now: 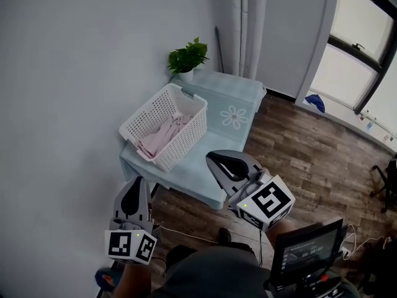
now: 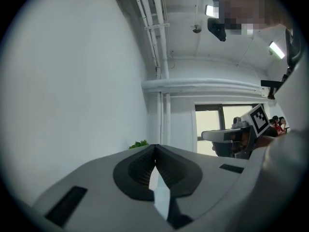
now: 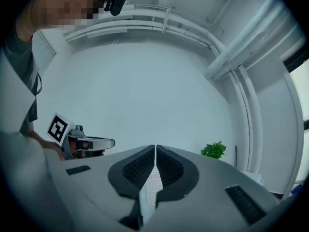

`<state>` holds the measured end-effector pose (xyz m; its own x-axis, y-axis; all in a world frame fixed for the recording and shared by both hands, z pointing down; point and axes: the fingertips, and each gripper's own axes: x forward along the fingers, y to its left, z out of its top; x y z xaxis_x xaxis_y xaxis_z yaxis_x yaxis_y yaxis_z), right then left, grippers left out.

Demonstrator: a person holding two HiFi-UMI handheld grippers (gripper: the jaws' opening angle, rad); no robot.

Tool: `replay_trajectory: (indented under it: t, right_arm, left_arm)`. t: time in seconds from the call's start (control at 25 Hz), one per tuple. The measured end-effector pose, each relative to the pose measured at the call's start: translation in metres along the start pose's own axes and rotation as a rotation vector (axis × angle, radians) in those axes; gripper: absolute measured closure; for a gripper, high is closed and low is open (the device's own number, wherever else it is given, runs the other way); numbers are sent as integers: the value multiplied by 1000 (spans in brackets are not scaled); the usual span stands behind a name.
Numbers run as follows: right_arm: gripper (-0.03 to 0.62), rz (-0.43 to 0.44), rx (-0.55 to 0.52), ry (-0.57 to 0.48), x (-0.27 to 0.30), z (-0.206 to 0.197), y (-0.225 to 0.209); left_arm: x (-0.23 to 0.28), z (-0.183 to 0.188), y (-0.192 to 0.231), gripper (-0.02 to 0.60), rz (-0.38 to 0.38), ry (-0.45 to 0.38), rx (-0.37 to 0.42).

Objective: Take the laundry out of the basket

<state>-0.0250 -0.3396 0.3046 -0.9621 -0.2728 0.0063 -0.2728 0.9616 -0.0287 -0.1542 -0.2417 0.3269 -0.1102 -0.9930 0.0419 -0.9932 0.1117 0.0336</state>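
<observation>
The laundry point(image 1: 162, 135) is found in the basket point(image 1: 186, 143) at the tabletop's point(image 1: 243, 95) left edge, ahead of the left gripper point(image 1: 135, 185) and right gripper point(image 1: 214, 159), both closed and empty.

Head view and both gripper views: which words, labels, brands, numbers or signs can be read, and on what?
No readable text anywhere.
Left hand-held gripper and right hand-held gripper: black-and-white square markers on their cubes, patterns only.
Dark monitor screen at lower right: faint display, too blurred to read.
Pale blue table cover: white daisy print, no words.
</observation>
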Motion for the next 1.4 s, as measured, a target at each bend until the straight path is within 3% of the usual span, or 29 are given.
replay_trajectory:
  t: [0.28,0.6,0.84,1.12,1.4]
  right_arm:
    - [576,81,-33,17,37,1,-28]
    - [567,124,-124,46,107,2,-45]
    - [452,225,-197,108,159,13,-32]
    - [338,347,-256,242,244,-18,-37]
    - [261,421,-300,337,299,-51,-45]
  left_arm:
    - [22,5,21,571,65,12,8]
    - [57,0,75,571,69,-14,-13]
    - [70,23,114,571,67,-46,-13]
    - [101,10,182,571,94,-40,-28]
    - [121,1,223,571,107,-7,-30]
